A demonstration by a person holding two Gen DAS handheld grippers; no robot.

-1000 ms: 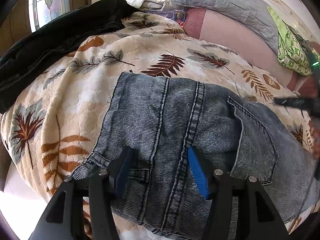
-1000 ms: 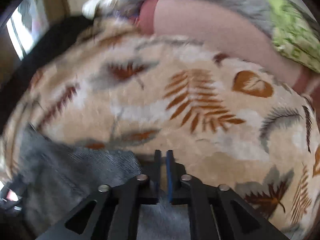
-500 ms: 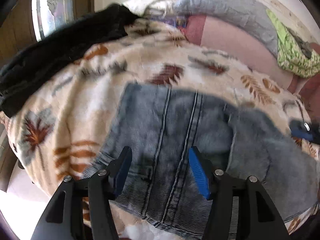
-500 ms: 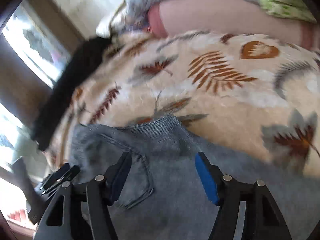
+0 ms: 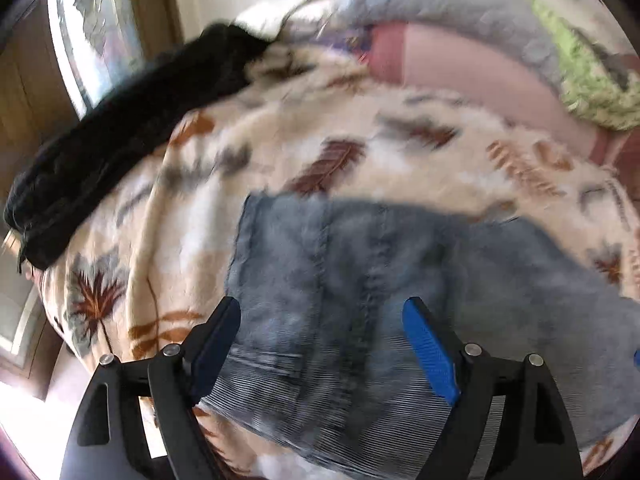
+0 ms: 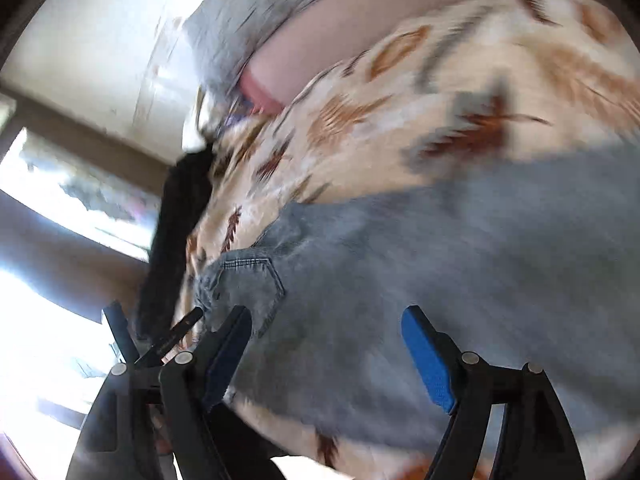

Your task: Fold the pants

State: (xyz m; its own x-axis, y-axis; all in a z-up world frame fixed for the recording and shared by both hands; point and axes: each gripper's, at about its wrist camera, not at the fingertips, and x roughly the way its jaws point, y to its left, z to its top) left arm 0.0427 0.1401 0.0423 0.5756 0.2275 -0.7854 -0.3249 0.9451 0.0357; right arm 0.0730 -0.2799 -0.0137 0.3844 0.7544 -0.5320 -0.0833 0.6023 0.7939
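since both jaws have just been opening with nothing pinched, the left hand-held gripper and right hand-held gripper hover released over the folded jeans, lying low and centre on the leaf-print blanket, seemingly to let the fold settle.

Left gripper angled down, jaws wide and just been opening — nothing pinched, pads clear of cloth. Right gripper rolled over, pointing shallowly down, jaws also just been opening — wide, gripping nothing.
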